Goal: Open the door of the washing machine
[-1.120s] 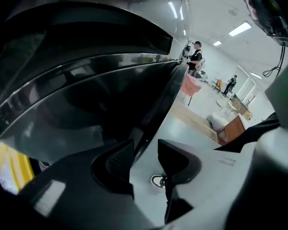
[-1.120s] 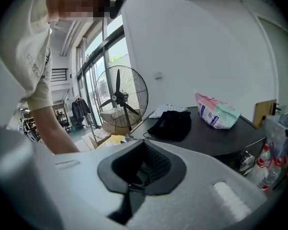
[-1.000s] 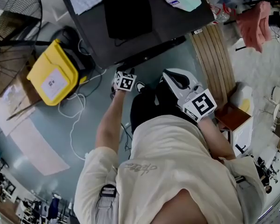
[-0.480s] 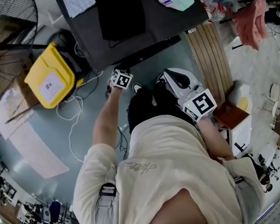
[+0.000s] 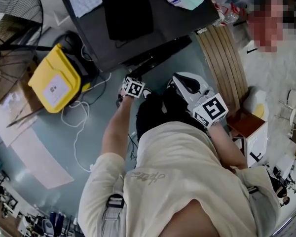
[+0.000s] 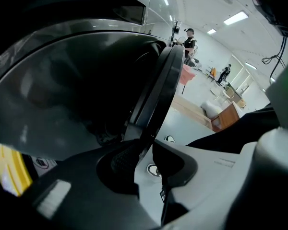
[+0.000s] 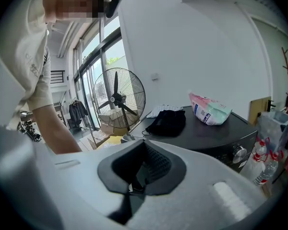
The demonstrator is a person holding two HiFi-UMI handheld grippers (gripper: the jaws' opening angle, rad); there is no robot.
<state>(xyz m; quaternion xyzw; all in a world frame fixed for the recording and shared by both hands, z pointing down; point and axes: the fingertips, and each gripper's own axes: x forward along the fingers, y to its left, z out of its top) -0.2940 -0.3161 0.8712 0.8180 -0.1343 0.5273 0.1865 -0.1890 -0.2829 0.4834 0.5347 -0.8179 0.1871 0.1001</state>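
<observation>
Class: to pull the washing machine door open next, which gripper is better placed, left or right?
Left. The left gripper has just been closing its fingers with the door rim between them. The right gripper is empty, held back, looking across the top of the washing machine.

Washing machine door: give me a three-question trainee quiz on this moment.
1. True or false: the right gripper holds the door.
2. What stands between the left gripper's jaws? A) nothing B) the door's edge C) a sock
3. Name the dark thing lying on the washing machine's top.
Key: 1 false: its jaws are together, with nothing between them. 2 B: those jaws have just been closing and now grip it. 3 a black cloth.
</observation>
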